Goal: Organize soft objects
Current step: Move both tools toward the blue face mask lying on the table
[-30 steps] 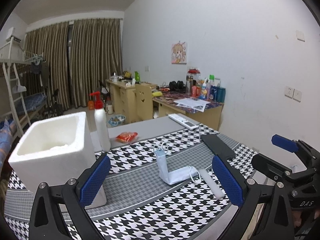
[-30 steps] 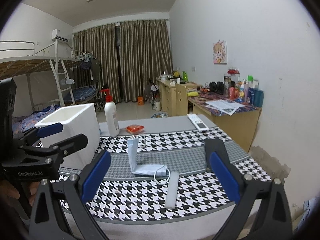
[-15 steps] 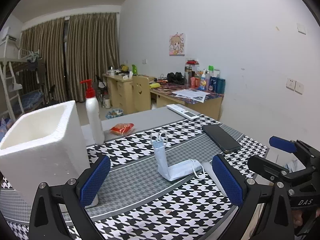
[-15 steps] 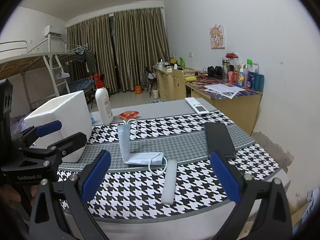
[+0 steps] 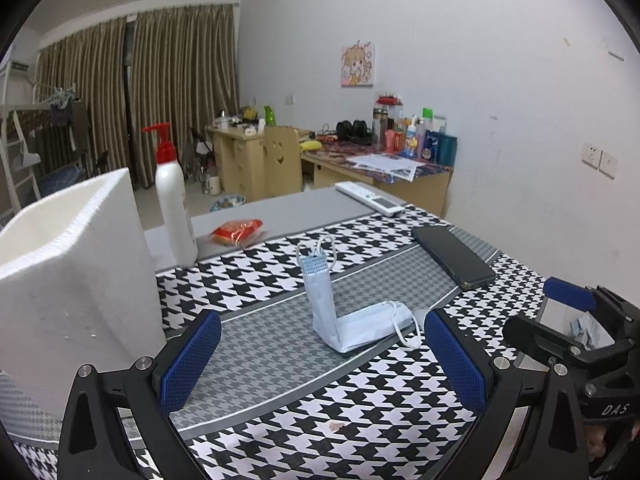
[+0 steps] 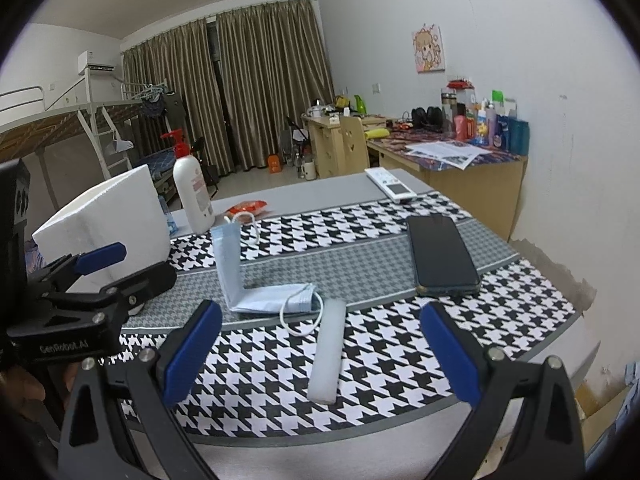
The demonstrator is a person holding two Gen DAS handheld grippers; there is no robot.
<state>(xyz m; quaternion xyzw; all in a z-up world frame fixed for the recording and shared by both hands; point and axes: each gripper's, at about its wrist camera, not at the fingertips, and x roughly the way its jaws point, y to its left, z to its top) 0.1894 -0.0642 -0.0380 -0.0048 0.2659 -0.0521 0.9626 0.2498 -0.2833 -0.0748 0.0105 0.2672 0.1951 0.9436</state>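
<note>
Both claws hover at the near edge of the houndstooth cloth point(image 6: 384, 240), jaws spread wide and holding nothing: the left gripper point(image 5: 320, 356) and the right gripper point(image 6: 320, 354). Just beyond them the blue face mask point(image 5: 352, 316) lies folded into an L, one half flat on the cloth, the other standing upright with its ear loops at the top. It looks feather-light and limp, so it will likely collapse or slide if nudged; pinching the doubled fold at the corner, or the flat half, seems surer than the thin loops. A pale soft-looking strip point(image 6: 328, 354) lies beside the mask, plain from the right wrist but almost hidden from the left. Farther back stand the white foam box point(image 5: 68, 280), whose open rim shows only from the left wrist, the pump bottle point(image 5: 174, 208) and the phone point(image 6: 440, 256).
</note>
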